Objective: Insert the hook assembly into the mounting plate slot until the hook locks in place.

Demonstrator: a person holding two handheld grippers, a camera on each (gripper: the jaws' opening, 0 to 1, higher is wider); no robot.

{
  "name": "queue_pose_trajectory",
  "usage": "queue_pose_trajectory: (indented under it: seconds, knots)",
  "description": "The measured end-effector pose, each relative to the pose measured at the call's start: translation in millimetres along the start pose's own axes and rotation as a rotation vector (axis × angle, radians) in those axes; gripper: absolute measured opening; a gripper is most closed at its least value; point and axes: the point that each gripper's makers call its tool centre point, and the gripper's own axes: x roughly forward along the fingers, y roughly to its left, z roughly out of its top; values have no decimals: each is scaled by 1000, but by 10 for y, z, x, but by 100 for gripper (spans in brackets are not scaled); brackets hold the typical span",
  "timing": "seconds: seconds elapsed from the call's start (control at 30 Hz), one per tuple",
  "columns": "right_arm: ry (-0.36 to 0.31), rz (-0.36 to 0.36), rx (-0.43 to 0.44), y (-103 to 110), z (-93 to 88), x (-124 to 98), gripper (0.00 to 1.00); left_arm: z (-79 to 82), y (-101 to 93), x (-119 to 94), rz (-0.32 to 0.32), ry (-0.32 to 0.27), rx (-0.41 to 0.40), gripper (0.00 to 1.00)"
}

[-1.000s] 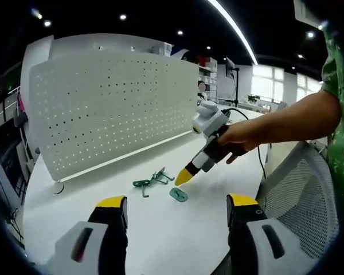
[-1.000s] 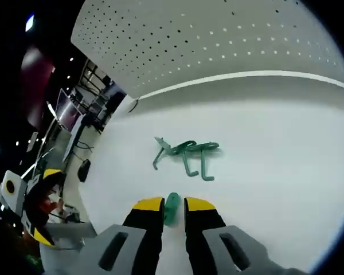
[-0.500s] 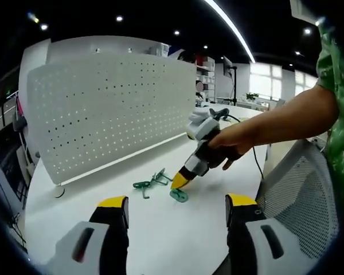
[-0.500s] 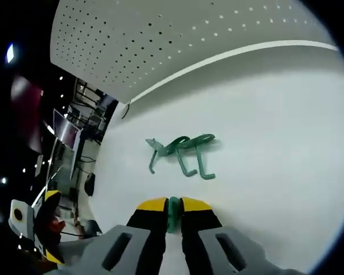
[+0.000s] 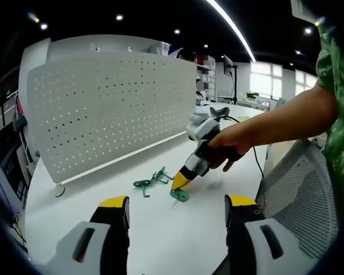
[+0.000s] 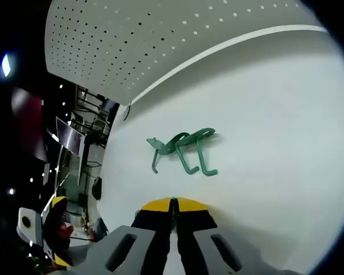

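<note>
A white surface [image 5: 160, 223] carries everything, with a white perforated panel [image 5: 109, 109] standing upright along its far edge. A mesh-backed chair [image 5: 298, 195] sits at the near right of the left gripper view, beside a person's bare arm [image 5: 286, 120] in a green patterned sleeve.

The left gripper [image 5: 175, 209] hangs above the near part of the surface with its 2 yellow-tipped jaws spread wide apart and nothing between them. The right gripper [image 5: 180, 182] reaches down to the surface in the person's hand [image 5: 229, 143]; in the right gripper view its 2 jaws [image 6: 172, 206] are pressed nearly together on a thin green piece, the mounting plate [image 5: 179, 195], which lies on the surface at the gripper's tip (only a sliver of green shows between the yellow tips).

The green wire hook assembly [image 6: 183, 152] lies flat on the surface just beyond the right gripper, apart from the plate, its 2 hooked prongs pointing toward the gripper.
</note>
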Motion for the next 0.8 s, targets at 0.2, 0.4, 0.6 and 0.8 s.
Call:
queue_pose_trajectory:
  seconds: [0.2,0.4,0.6,0.8]
  knots:
    - [-3,2,3,-6,-32,-49,0,-15,-16,7,-5,13,7,68]
    - [-4,11,3,22,-73,-90,0,-17,-25,10,-8,16,11,68]
    - [-3,24,-1,64,-105,-115,0,-24,-43,13,-14,21,16,67]
    - [-6,27,-12,90,-130,-149,0,-19,-52,13,-19,20,18,67]
